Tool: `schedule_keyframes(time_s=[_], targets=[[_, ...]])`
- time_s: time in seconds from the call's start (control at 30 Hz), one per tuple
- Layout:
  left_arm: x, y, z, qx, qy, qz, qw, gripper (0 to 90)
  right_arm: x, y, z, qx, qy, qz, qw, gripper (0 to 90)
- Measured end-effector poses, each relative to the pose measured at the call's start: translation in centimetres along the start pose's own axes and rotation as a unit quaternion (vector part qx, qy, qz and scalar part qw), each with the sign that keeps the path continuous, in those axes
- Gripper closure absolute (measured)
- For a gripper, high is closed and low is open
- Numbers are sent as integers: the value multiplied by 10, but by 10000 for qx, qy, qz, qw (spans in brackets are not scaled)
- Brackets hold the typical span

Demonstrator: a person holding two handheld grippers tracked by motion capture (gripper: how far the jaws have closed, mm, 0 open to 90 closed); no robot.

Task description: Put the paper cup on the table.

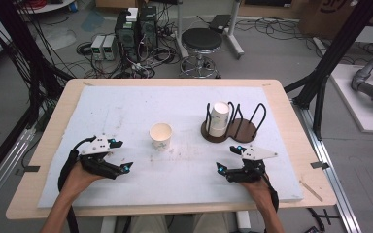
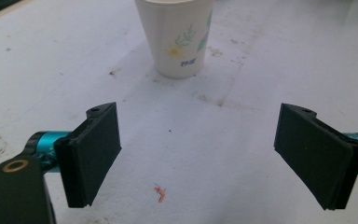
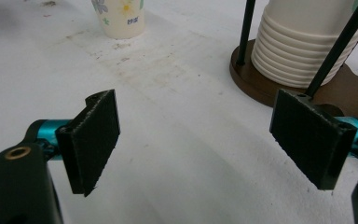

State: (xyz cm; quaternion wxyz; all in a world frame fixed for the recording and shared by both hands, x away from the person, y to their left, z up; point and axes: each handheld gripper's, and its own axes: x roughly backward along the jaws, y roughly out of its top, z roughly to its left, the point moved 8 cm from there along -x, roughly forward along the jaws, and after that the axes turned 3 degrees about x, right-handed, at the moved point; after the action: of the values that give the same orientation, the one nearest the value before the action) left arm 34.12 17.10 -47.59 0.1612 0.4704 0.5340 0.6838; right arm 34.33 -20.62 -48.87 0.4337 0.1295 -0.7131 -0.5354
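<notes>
Writing on the single paper cup [image 2: 176,35] is too small to read: a short dark printed mark sits under a yellow-centred flower with green leaves, and the right gripper view shows the same mark blurred beside two flowers. The stack of nested cups [image 3: 307,42] shows plain ribbed rims, with no print that can be made out.

The single paper cup stands upright, mouth up, near the middle of the white foam mat [image 1: 126,109], apart from everything else. The stack stands in the left bay of a black wire rack [image 1: 235,119] on a dark round wooden base, to the cup's right in the high view; the right bay holds nothing.

The left gripper [image 1: 119,156] sits low at the near left of the mat, its jaws apart with nothing between them, pointing toward the cup, which lies ahead with bare stained mat in between. The right gripper [image 1: 228,156] rests at the near right, jaws likewise spread and holding nothing, just in front of the rack's base.

The mat stops short of the wooden table [image 1: 291,145] edge on every side. Open mat lies between the two grippers and all around the cup.
</notes>
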Motion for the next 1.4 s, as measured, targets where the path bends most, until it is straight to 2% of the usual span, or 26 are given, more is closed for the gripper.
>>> schedule_keyframes(time_s=[0.1,0.23,0.4,0.6,0.83,1.0,1.4], targets=[[4,-5,3,126,216,-271,9993,144,0,0,0,2,-2,0,10000,164],[10,-12,9,304,542,-672,9958,145,0,0,0,1,-15,-2,10000,163],[11,-21,12,377,731,-734,9939,145,1,0,0,-23,-21,-3,10000,163],[13,-22,12,393,736,-885,9926,147,0,0,-1,-12,-28,7,10000,164],[12,-23,13,385,781,-857,9925,148,1,0,0,32,-56,-22,10000,164],[14,-22,14,440,805,-953,9912,148,1,0,0,13,-80,-23,10000,163],[16,-22,15,498,797,-1026,9903,147,2,0,-1,6,-219,-115,9997,163]])
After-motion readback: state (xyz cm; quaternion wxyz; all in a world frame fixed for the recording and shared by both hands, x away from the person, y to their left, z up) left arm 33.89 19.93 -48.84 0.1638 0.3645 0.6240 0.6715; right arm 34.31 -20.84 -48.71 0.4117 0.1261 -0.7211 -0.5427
